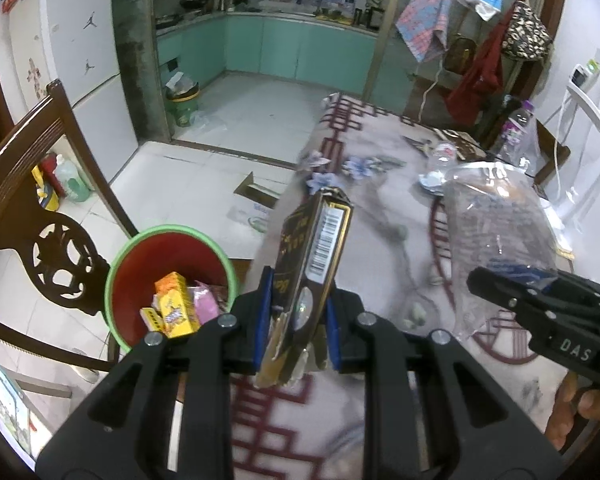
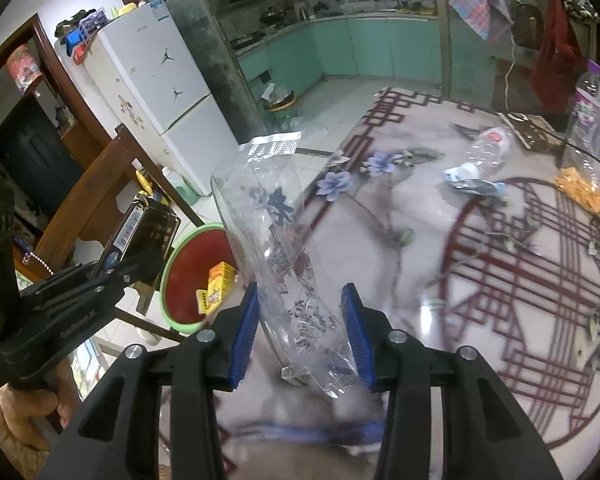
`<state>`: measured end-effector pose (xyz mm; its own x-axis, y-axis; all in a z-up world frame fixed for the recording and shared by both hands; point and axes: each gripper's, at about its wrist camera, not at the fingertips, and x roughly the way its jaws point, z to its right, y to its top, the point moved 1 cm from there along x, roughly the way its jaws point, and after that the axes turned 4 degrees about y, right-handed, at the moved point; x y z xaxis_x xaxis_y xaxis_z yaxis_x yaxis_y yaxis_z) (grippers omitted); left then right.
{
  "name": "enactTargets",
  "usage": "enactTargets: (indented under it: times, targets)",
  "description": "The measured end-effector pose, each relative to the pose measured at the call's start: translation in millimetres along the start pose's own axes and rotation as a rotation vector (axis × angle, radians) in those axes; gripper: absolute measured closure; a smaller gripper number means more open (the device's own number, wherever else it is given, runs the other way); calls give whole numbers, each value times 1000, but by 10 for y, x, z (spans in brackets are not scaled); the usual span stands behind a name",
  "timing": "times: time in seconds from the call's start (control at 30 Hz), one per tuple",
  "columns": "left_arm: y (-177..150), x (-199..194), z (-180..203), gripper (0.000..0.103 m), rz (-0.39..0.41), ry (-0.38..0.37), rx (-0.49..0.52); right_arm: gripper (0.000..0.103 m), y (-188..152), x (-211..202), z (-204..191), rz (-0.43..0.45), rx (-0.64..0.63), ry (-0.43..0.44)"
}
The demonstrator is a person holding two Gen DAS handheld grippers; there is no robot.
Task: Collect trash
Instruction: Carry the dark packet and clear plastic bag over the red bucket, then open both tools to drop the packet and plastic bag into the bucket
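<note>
Your left gripper [image 1: 296,320] jaws pinch the box [image 1: 312,256]; your right gripper [image 2: 304,336] jaws clamp the wrapper [image 2: 276,232] (bin [image 1: 118,280] at nine o'clock, ready to receive).

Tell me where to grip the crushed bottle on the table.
Grip the crushed bottle across its flattened mid-body, coming from above. It lies on its side on the table, so the body is the widest target, and the wrapper beside it stays out of the pinch.

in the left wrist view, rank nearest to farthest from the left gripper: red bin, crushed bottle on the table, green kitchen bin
1. red bin, lower left beside the left gripper
2. crushed bottle, far right on the table
3. green kitchen bin, back left by the kitchen doorway
</note>
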<state>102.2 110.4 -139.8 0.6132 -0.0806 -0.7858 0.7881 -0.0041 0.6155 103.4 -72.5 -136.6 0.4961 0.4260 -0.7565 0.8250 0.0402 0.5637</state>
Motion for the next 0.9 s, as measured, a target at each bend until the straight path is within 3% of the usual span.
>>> enactTargets:
  times: [0.47,0.9]
  targets:
    - [180,315,-1146,80,-50,36,-61,60,224,782,-835,-82,-24,32]
    - [190,638,-1783,80,-120,64,-90,60,301,1432,-1299,-165,-19,70]
